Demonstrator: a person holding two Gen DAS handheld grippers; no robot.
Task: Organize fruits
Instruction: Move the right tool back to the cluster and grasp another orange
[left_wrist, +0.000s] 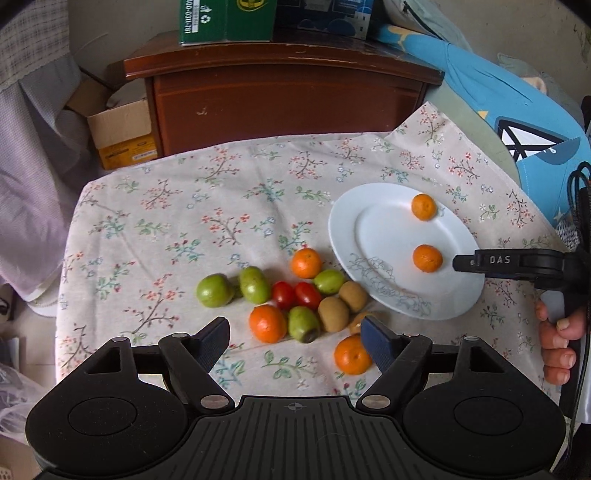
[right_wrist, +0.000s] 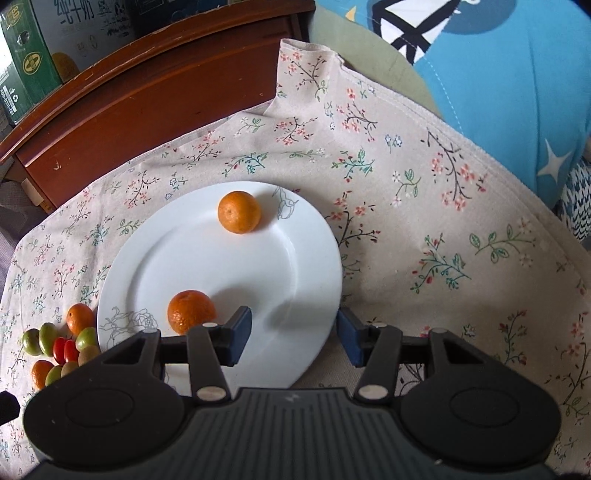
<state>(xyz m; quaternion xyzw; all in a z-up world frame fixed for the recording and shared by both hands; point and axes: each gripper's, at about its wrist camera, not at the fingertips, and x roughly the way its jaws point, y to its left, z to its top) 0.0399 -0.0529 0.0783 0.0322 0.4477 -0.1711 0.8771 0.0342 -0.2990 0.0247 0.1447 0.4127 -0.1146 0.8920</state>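
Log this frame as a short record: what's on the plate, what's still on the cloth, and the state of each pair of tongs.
surface: floral tablecloth
plate: round white ceramic plate, flower line drawing on its rim
on plate: two small orange mandarins, apart
on cloth: three mandarins, four green fruits, two red cherry tomatoes, brown kiwis, clustered left of the plate
left tongs: open, empty, above the cluster
right tongs: open, empty, over the plate's near edge
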